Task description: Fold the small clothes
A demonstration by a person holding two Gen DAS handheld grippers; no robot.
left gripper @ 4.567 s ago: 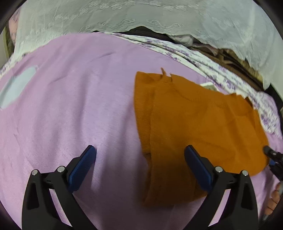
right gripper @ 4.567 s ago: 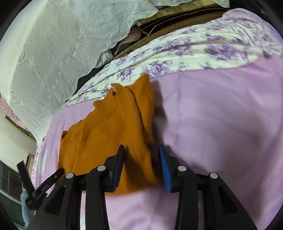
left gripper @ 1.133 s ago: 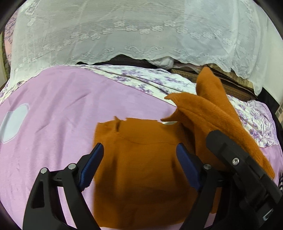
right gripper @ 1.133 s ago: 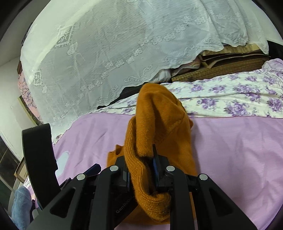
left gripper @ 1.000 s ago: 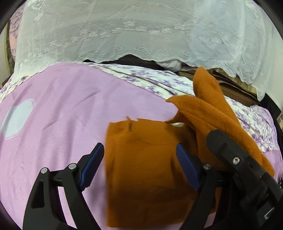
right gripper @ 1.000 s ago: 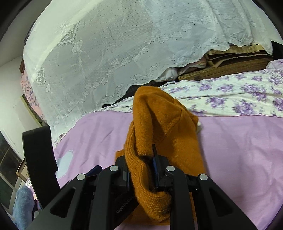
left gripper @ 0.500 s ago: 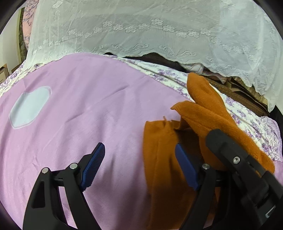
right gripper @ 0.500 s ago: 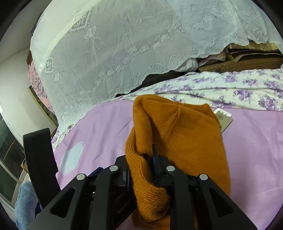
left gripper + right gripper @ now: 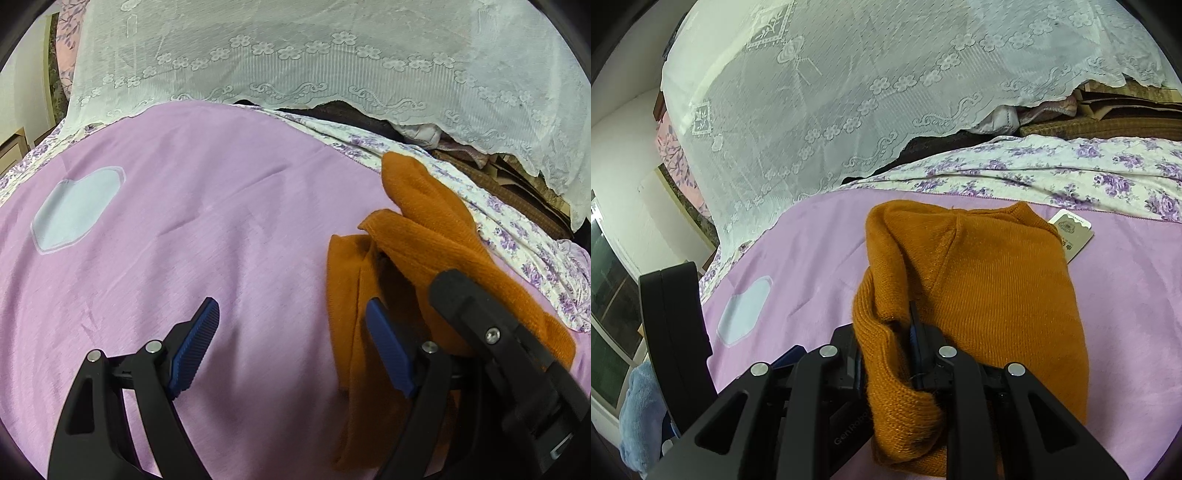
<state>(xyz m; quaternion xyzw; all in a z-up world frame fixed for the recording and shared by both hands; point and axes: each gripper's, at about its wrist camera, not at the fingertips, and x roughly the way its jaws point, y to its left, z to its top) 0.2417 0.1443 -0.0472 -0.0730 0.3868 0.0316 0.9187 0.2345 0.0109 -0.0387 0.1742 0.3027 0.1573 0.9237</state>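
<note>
Left wrist view: the left gripper hangs over the purple bedsheet, fingers spread wide w/ nothing between them. The left blue pad is above bare sheet; the right blue pad is just beside the edge of the orange sweater. The sweater lies at the right side of the sheet, one part flat, another part lifted and folded over itself. The lifted part goes down toward the black body of the right gripper, which stands very near on the right. On the sheet, far left, is a pale heart-shaped patch. Behind the bed hangs a white lace curtain, and along the far edge lies a floral cloth w/ purple flowers.

Right wrist view: the right gripper has its fingers close together, clamped on a thick bunch of the sweater; the knit hem bulges out betw. the jaws. The rest of the sweater spreads forward on the sheet in a doubled layer. A paper tag shows at the far right corner of the sweater, touching it. The left gripper's body is the black shape at the left. Lace curtain and floral cloth are behind.
</note>
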